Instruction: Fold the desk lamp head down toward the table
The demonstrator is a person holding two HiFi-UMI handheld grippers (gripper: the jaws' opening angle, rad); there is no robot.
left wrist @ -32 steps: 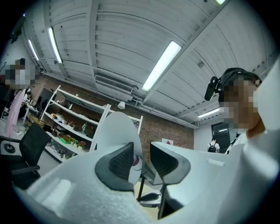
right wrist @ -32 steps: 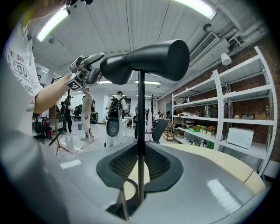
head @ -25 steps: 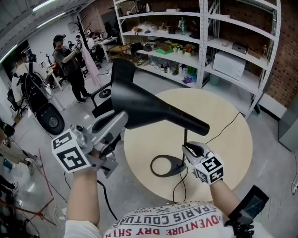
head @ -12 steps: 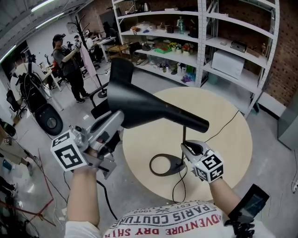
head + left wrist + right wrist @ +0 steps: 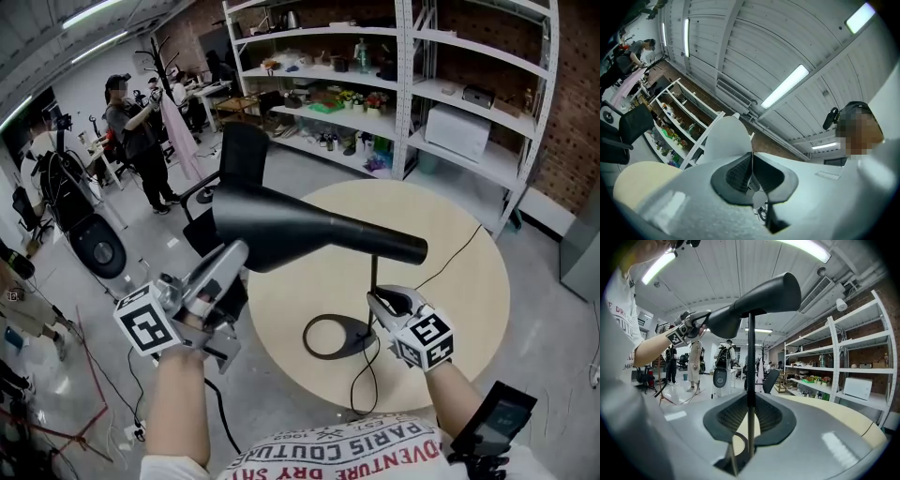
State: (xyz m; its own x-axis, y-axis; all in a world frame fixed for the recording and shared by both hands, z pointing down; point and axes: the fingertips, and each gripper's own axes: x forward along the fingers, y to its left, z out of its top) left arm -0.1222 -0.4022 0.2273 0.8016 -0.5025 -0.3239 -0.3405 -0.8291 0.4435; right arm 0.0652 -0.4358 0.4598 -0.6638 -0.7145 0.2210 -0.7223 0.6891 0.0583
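The black desk lamp stands on the round table (image 5: 459, 281). Its big cone head (image 5: 300, 230) lies roughly level on the thin stem (image 5: 373, 274), above the ring base (image 5: 337, 336). My left gripper (image 5: 236, 255) sits just under the wide end of the head, left of the table. Its jaws have just been closing, and in the left gripper view they (image 5: 751, 171) meet with nothing between them. My right gripper (image 5: 377, 300) is shut on the lower stem. In the right gripper view the stem (image 5: 750, 357) runs up between its pads (image 5: 749, 420) to the head (image 5: 759, 301).
The lamp's cord (image 5: 450, 255) trails across the table to the far right, and another loop (image 5: 361, 380) hangs off the near edge. White shelving (image 5: 450, 103) stands behind. A black office chair (image 5: 211, 211) and a person (image 5: 136, 122) are on the floor to the left.
My left gripper has sunk a little and rolled under the lamp head's wide end. The head looks slightly more level. The right gripper has stayed on the stem.
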